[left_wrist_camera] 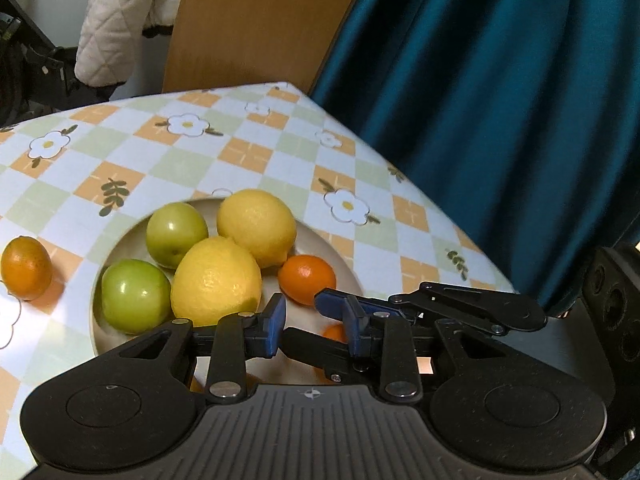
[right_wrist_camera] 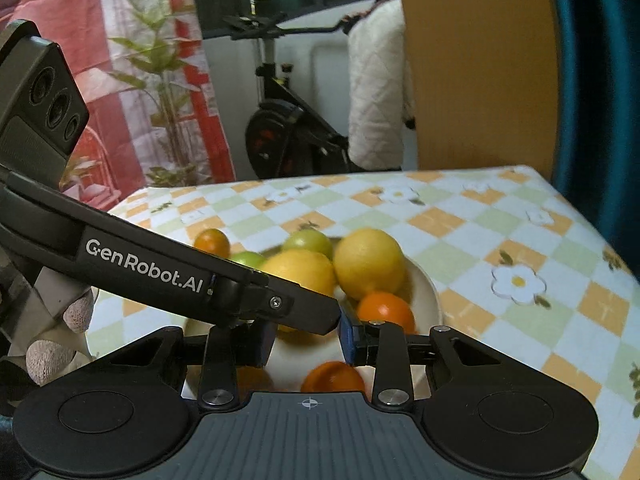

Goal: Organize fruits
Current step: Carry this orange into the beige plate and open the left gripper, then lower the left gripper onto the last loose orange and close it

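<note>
Right gripper (right_wrist_camera: 306, 338) sits low over a cream plate (right_wrist_camera: 426, 292) on the checkered floral tablecloth (right_wrist_camera: 480, 240), jaws a little apart, nothing pinched. Plate's got two lemons (right_wrist_camera: 370, 264), green fruits (right_wrist_camera: 308, 240) and small oranges (right_wrist_camera: 386, 308). Left gripper (right_wrist_camera: 328, 312) cuts across in front, gloved hand (right_wrist_camera: 60, 336) holding it. Exercise bike (right_wrist_camera: 280, 128) behind.

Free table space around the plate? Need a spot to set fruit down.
Free: tablecloth beyond the plate toward the far edge, and right of the plate in the right wrist view. Crowded: the plate itself, lemons and green fruit packed. An orange sits left of it.
</note>
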Demonstrator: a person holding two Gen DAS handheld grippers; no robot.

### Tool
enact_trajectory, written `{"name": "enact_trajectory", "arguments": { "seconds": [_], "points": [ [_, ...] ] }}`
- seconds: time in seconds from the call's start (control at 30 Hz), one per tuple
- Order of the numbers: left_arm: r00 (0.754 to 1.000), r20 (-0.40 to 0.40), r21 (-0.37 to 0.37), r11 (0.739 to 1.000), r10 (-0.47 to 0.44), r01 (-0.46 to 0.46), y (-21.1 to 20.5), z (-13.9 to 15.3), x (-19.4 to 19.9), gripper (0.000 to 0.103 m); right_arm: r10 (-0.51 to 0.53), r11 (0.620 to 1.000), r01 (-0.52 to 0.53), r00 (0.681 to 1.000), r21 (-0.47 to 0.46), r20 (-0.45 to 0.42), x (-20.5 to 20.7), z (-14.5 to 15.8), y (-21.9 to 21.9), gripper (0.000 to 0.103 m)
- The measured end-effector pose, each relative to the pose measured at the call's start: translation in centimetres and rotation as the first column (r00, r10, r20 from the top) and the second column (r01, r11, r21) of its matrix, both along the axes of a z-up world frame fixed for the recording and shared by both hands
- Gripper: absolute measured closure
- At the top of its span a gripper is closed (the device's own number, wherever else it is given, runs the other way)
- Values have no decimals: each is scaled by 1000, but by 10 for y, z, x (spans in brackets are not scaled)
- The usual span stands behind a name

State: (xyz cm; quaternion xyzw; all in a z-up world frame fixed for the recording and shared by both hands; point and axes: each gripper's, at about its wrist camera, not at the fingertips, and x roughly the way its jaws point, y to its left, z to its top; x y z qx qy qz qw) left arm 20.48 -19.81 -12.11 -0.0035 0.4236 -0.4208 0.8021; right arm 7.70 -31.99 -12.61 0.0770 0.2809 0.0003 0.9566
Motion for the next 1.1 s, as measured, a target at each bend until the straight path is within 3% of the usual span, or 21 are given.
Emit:
{"name": "enact_trajectory", "arguments": {
  "seconds": [0.2, 0.7, 0.87, 1.1],
  "points": [
    [999, 2, 10, 999, 34, -34, 2, 0, 7, 71, 5, 1000, -5, 1000, -7, -1, 0, -7, 0, 75],
    [990, 78, -61, 992, 115, -111, 43, 29, 6, 71, -16, 998, 16, 1000, -56, -4, -4, 1, 0, 75],
    [974, 120, -70, 980, 192, -185, 74, 41, 16, 71, 19, 997, -18, 1000, -80, 15, 5, 13, 12, 74],
    [933, 142, -84, 944, 330, -320, 125, 47, 42, 71, 103, 987, -100, 994, -123, 21, 35, 27, 43, 74]
  ]
}}
